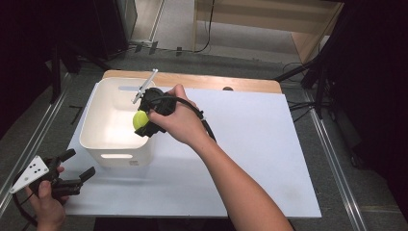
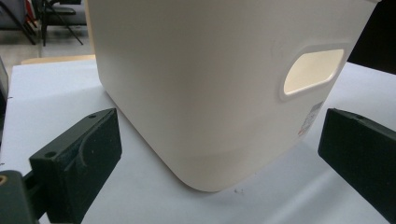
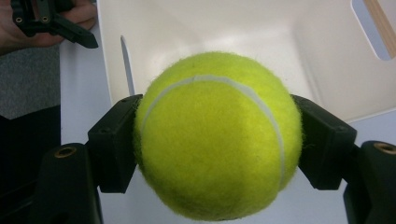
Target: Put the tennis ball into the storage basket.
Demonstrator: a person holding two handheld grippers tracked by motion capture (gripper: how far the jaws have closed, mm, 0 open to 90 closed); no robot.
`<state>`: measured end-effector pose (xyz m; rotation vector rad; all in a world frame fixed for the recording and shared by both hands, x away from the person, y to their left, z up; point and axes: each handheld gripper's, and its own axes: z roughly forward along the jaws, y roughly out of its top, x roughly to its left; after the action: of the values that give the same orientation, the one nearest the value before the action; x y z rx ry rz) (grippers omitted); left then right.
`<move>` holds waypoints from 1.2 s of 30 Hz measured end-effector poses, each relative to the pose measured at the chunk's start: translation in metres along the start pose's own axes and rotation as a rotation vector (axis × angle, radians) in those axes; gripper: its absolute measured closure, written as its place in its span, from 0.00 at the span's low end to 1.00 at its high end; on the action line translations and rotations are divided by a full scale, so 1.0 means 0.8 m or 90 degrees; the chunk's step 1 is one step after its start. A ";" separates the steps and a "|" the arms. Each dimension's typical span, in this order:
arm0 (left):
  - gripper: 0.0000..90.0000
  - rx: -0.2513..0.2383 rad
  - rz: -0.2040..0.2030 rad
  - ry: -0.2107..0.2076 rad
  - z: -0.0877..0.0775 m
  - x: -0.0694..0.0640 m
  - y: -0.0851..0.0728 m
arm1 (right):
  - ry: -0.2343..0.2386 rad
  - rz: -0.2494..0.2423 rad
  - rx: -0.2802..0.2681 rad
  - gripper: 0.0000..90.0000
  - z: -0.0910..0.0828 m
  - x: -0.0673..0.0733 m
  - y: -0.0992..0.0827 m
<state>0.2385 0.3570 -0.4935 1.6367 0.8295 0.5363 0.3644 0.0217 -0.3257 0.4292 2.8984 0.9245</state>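
Tennis ball: fuzzy yellow-green tennis ball (image 3: 217,135) with a white seam, clamped between the two black jaws of the right gripper (image 1: 146,120), held over the near right edge of the bin's open top
Right gripper: jaws pressed on both sides of the ball; the person's right hand (image 1: 177,118) wraps the gripper body, black cable trailing back along the forearm
Bin: white rectangular plastic bin (image 1: 94,127) with slot handles, standing on the left part of the table, inside bare as far as can be seen
Left gripper: left gripper (image 1: 77,166) held at the near left corner, just beside the bin, jaws spread wide with nothing between them, pointing at the bin's rounded corner (image 2: 205,154)
Surface: white sheet (image 1: 260,149) over a wooden tabletop (image 1: 192,79), wood showing along the far edge
Room: grey carpeted floor (image 1: 332,159), metal rails at both sides, dark stands and cables, pale wooden furniture (image 1: 269,19) at the back
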 end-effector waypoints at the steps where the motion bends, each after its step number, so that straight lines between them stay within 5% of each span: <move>1: 0.00 0.000 0.000 0.000 0.000 0.000 0.000 | -0.001 -0.001 0.001 0.27 0.001 0.000 0.001; 36: 0.00 -0.001 -0.002 -0.001 0.000 0.001 0.000 | 0.016 -0.006 0.042 0.26 0.060 -0.010 0.017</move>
<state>0.2387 0.3579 -0.4934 1.6342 0.8307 0.5334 0.3826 0.0570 -0.3575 0.4114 2.9573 0.8410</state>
